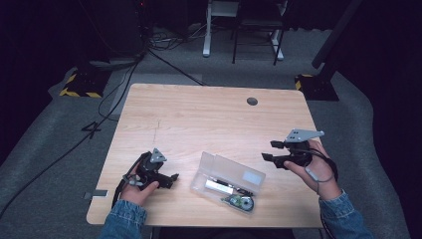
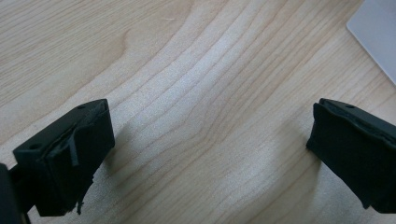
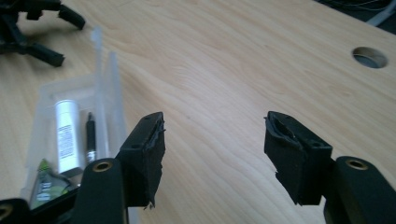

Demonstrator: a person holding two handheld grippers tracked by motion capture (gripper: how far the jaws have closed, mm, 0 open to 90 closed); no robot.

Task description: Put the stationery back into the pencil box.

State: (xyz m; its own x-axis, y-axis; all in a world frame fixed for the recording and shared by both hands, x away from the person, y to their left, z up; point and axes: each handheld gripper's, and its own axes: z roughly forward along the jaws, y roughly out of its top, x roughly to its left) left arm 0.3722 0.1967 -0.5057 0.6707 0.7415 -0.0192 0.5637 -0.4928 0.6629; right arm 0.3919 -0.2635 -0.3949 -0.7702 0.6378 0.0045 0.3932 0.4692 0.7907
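Squarely between both wide-open, empty tongs, left (image 1: 171, 180) and right (image 1: 268, 151), lies the clear case (image 1: 226, 179)

The table (image 1: 209, 119) is lit evenly from above in the high view while the room around it is left dark, and a pale sheen is seen on the clear plastic case (image 1: 226, 180). In the left gripper view soft shadows are cast beside the black pads (image 2: 70, 154) and a bright glare band is laid across the wood grain. Slight softness and noise are seen in all frames; near jaws in the right gripper view are blurred.
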